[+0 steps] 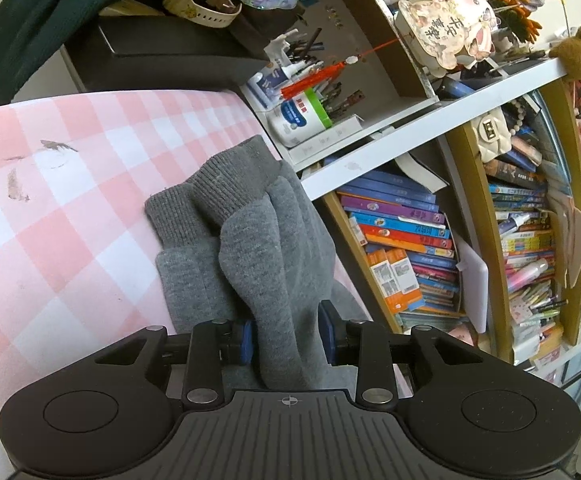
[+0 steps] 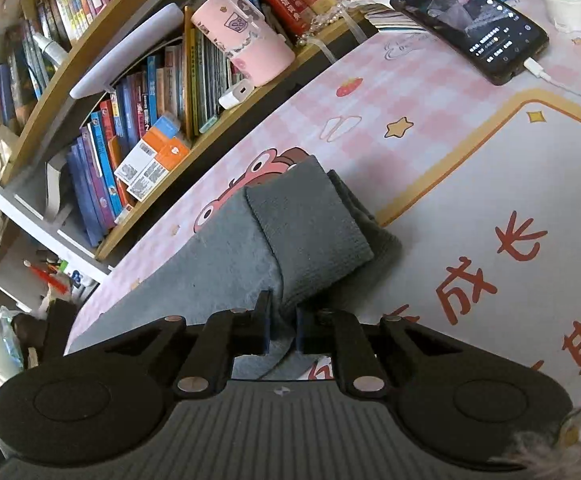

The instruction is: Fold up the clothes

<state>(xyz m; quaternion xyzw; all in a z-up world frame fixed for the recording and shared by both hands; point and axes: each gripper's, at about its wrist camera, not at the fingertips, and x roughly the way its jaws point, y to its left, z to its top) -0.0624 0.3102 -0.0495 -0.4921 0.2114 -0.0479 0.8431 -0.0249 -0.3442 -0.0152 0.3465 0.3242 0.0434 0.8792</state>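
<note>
Surroundings, left wrist view: a bookshelf (image 1: 430, 240) packed with books is standing at three o'clock, just beside the pink checked table mat (image 1: 50, 220); a white wipes canister (image 1: 298, 120) and a clutter of pens are sitting at one o'clock; a black box (image 1: 162, 52) with a dark green cloth (image 1: 30, 20) draped near it is lying at eleven o'clock.

Surroundings, right wrist view: a smartphone (image 2: 470, 24) with a lit screen and a white cable is lying at one o'clock on the desk mat (image 2: 490, 200); a pink mug (image 2: 242, 40) is sitting on the shelf edge at twelve.

Task item: grey knit garment (image 1: 250, 232) – ribbed cuffs pointing to twelve o'clock, bunched on the mat.

Left gripper (image 1: 288, 336): jaws standing partly apart, a fold of the garment running between the blue pads (image 1: 247, 338) – whether they are pressing on it cannot be told.

Right gripper (image 2: 282, 330): jaws clenching tight on a thin fold of the garment (image 2: 310, 232), ribbed cuff lying just ahead.
</note>
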